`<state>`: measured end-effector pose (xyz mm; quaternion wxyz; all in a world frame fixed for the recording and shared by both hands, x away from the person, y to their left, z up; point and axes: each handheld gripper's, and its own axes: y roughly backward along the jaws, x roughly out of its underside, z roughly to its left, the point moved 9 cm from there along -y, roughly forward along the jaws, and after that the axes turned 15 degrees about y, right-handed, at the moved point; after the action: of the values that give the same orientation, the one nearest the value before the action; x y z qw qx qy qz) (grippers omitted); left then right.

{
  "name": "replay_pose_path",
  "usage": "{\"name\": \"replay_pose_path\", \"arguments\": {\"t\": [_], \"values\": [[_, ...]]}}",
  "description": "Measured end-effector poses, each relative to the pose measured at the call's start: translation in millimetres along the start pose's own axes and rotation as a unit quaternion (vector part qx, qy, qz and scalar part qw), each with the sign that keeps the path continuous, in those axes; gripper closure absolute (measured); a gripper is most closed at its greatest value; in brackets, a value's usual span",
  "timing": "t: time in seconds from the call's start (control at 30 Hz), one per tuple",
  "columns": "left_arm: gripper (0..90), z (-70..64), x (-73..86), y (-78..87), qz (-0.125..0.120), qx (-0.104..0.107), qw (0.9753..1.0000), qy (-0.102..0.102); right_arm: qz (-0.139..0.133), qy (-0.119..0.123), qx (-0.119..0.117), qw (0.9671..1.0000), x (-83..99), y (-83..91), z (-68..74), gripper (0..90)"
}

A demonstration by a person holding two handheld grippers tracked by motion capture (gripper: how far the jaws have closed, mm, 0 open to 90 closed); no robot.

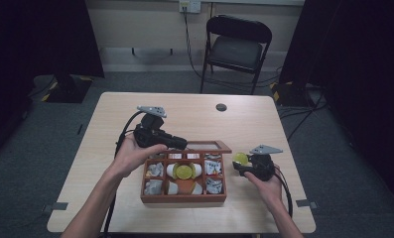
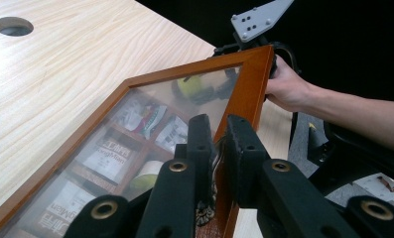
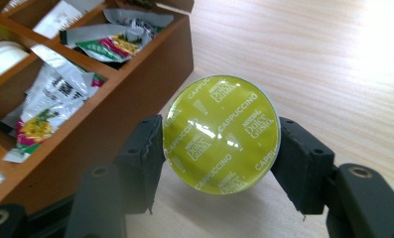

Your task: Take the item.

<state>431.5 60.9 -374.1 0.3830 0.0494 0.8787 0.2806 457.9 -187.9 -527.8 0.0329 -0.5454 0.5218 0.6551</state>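
Wooden box (image 1: 183,198) on table (image 1: 110,148) from above, compartments stuffed with sachets (image 1: 155,170) and one green-topped capsule (image 1: 183,171); glass lid (image 1: 209,146) raised at the back, left gripper (image 1: 177,144) at its edge, right gripper (image 1: 240,163) just right of box. Left gripper view: jaws clamped on lid frame (image 2: 244,94), sachets (image 2: 105,156) visible through glass. Right gripper view: jaws closed on green cappuccino capsule (image 3: 222,134), held just beside box wall (image 3: 110,124); sachets (image 3: 50,99) in compartments.
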Motion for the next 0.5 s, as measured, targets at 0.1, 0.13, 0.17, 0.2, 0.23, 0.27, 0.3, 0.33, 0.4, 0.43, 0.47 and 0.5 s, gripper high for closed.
{"name": "replay_pose_path", "arguments": {"t": [0.1, 0.13, 0.17, 0.2, 0.23, 0.27, 0.3, 0.33, 0.4, 0.43, 0.47, 0.5], "values": [[81.6, 0.0, 0.2, -0.1, 0.001, 0.001, 1.0000, 0.000, 0.011, 0.004, 0.001, 0.9999, 3.5, -4.9, -0.3, 40.0], [81.6, 0.0, 0.2, -0.1, 0.001, 0.001, 1.0000, 0.001, 0.014, 0.004, 0.001, 0.9999, 4.6, -6.6, -0.5, 40.0], [81.6, -0.1, 0.3, -0.2, 0.001, 0.002, 1.0000, 0.001, 0.015, 0.005, 0.001, 0.9999, 5.4, -8.0, -0.6, 40.0], [81.6, -0.2, 0.4, -0.3, 0.002, 0.003, 1.0000, 0.001, 0.019, 0.007, 0.002, 0.9998, 6.5, -8.9, -0.9, 40.0], [81.6, -0.1, 0.3, -0.2, 0.001, 0.002, 1.0000, 0.001, 0.021, 0.009, 0.003, 0.9997, 7.4, -9.6, -1.0, 40.0], [81.6, -0.1, 0.3, -0.2, 0.001, 0.003, 1.0000, 0.001, 0.025, 0.009, 0.005, 0.9996, 9.1, -10.6, -1.4, 39.9], [81.6, 0.0, 0.2, -0.3, 0.001, 0.002, 1.0000, 0.001, 0.030, 0.008, 0.005, 0.9995, 10.6, -11.2, -1.7, 39.8], [81.5, 0.0, 0.2, -0.2, 0.001, 0.001, 1.0000, 0.002, 0.032, 0.009, 0.007, 0.9994, 11.7, -11.7, -2.2, 39.8], [81.6, -0.4, 0.7, -0.7, 0.004, 0.001, 1.0000, 0.002, 0.030, 0.007, 0.008, 0.9995, 12.9, -12.0, -2.7, 39.5], [81.6, -0.5, 0.8, -0.8, 0.005, 0.001, 1.0000, 0.001, 0.032, 0.006, 0.009, 0.9994, 14.1, -12.3, -2.9, 38.6], [81.6, -0.5, 0.7, -0.6, 0.006, 0.001, 1.0000, 0.001, 0.035, 0.007, 0.010, 0.9993, 15.6, -12.7, -3.4, 36.7], [81.6, -0.4, 0.5, -0.5, 0.005, 0.001, 1.0000, 0.001, 0.036, 0.006, 0.010, 0.9993, 16.2, -13.1, -3.4, 34.9]]}}
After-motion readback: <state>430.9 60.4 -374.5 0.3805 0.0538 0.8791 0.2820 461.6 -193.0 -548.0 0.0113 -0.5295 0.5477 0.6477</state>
